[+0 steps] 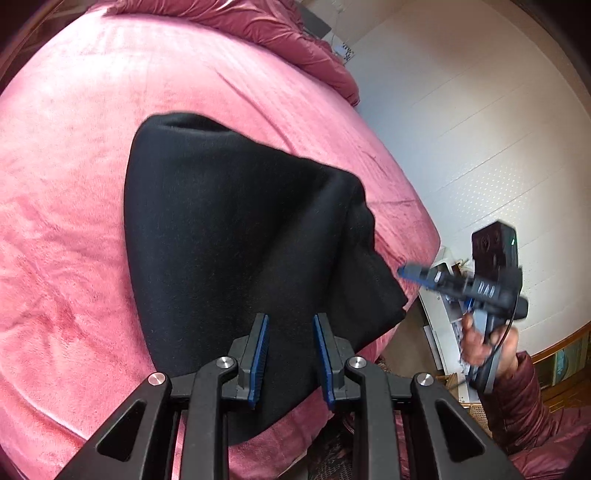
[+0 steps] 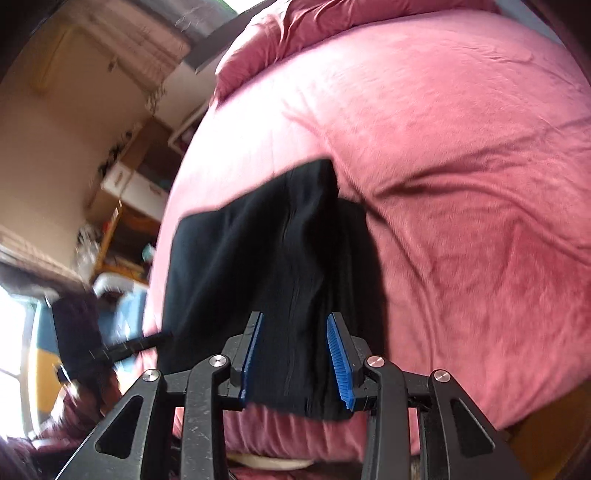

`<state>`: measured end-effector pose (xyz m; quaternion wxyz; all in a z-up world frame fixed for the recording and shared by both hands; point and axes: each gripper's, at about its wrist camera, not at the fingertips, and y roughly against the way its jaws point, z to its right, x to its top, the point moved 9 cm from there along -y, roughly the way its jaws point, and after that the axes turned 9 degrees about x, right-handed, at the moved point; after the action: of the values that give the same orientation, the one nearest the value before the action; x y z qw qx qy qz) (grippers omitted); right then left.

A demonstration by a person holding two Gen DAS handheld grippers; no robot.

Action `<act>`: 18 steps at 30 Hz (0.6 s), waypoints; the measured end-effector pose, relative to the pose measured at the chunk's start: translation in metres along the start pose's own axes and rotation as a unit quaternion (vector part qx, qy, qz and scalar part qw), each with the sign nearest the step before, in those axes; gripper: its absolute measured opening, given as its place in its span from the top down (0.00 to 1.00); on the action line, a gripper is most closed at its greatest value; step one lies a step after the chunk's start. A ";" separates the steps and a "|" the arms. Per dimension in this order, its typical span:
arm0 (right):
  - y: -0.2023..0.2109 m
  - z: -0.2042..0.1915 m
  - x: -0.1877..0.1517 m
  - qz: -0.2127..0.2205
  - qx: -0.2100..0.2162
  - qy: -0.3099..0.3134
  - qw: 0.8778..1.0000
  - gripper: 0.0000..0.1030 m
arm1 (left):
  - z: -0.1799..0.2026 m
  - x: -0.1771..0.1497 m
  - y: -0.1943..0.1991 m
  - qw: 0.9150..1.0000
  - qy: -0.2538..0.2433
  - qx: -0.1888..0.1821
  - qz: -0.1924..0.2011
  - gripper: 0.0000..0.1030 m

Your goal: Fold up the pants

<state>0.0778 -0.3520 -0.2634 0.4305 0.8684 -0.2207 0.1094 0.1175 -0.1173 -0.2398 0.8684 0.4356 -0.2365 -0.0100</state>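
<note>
A pair of black knit pants (image 1: 236, 236) lies folded into a compact, roughly rectangular bundle on a wide bed covered in a plush pink blanket (image 1: 66, 206), close to the bed's near edge and toward one near corner, with part of the bundle reaching the drop of the edge. A rumpled pink quilt (image 1: 280, 33) is heaped at the far end of the bed. The left gripper (image 1: 291, 325) hangs over the near end of the bundle, its blue-padded jaws partly spread with nothing pinched between them. In the left wrist view the right gripper (image 1: 406, 271) sits just off the bed's edge beside the bundle, gripped by a person's hand (image 1: 480, 347) in a dark red quilted sleeve; from its own camera the right gripper (image 2: 295, 325) looks down on the pants' seam, jaws parted and empty — no cloth is clamped. Judging by the tidy stack, the folding looks largely done, and both tools seem to be between grasps. The next move would likely call for either a final fold — each gripper pinching a near corner through all layers — or smoothing the bundle flat.
</note>
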 end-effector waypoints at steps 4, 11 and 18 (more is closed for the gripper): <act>-0.019 0.005 -0.020 -0.031 -0.057 0.013 0.998 0.66 | 0.003 0.005 0.018 1.000 -0.008 0.004 0.014 0.76; 0.007 -0.015 -0.018 -0.007 -0.092 0.064 0.994 0.94 | 0.000 0.001 0.036 0.999 -0.016 0.012 0.027 0.76; -0.009 0.015 -0.048 -0.046 -0.141 0.047 0.988 0.94 | -0.007 -0.020 0.012 0.999 -0.024 0.029 -0.027 0.75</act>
<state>0.0403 -0.3453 -0.2973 0.5634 0.8019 -0.1729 0.0980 0.1000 -0.1005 -0.2425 0.8490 0.4663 -0.2458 -0.0369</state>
